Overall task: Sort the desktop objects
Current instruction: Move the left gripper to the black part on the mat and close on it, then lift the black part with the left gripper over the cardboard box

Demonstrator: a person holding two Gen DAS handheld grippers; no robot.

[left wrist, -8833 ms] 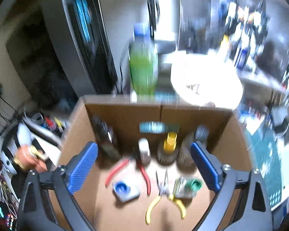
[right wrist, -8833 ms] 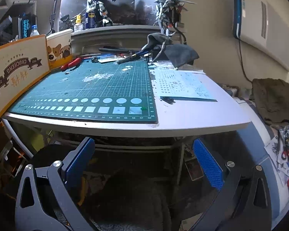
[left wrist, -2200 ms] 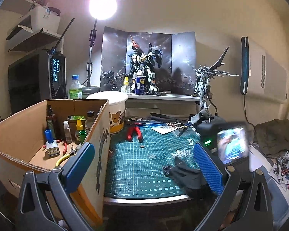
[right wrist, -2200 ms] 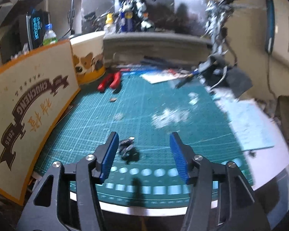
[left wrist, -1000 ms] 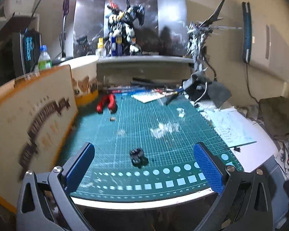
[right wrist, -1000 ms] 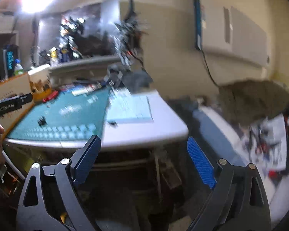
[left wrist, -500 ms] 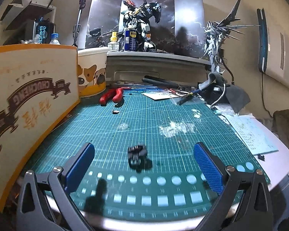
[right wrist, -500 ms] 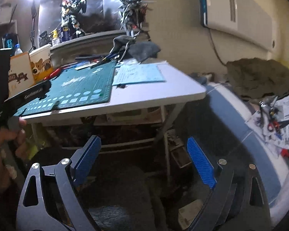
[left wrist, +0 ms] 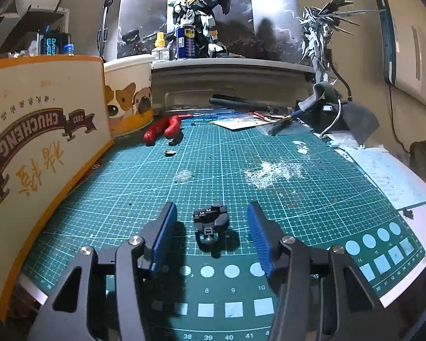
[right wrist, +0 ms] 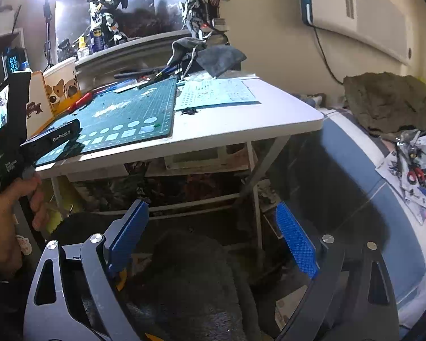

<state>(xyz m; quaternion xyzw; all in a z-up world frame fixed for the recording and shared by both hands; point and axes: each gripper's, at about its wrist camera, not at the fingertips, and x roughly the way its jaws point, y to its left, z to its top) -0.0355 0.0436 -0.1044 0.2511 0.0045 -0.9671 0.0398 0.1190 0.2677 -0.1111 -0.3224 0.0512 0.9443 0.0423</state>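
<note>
Small black model part (left wrist: pixel 210 221) lying on the green cutting mat (left wrist: pixel 230 167), near its front edge, just behind the row of printed white circles. Framed by the blue pads of the left hand-held gripper (left wrist: pixel 211 228): jaws just narrowed around the part, a clear gap left on either side, pads not yet touching it. Further back on the mat, red-handled pliers (left wrist: pixel 163 129) beside a round tub with dog faces (left wrist: pixel 127 99); white scraps and dust (left wrist: pixel 272 170) to the right of centre. Printed cardboard box wall (left wrist: pixel 42 142) standing along the mat's left edge. Behind, a raised shelf (left wrist: pixel 233 64) carrying a blue spray can (left wrist: pixel 185 42) and a robot model (left wrist: pixel 197 14).

Right hand-held gripper (right wrist: pixel 211 238) held wide apart, nothing between the pads, off the desk's (right wrist: pixel 250 119) front corner and aimed under it. In that view, a person's hand (right wrist: pixel 14 199) on the handle of the left tool, at the far left.
</note>
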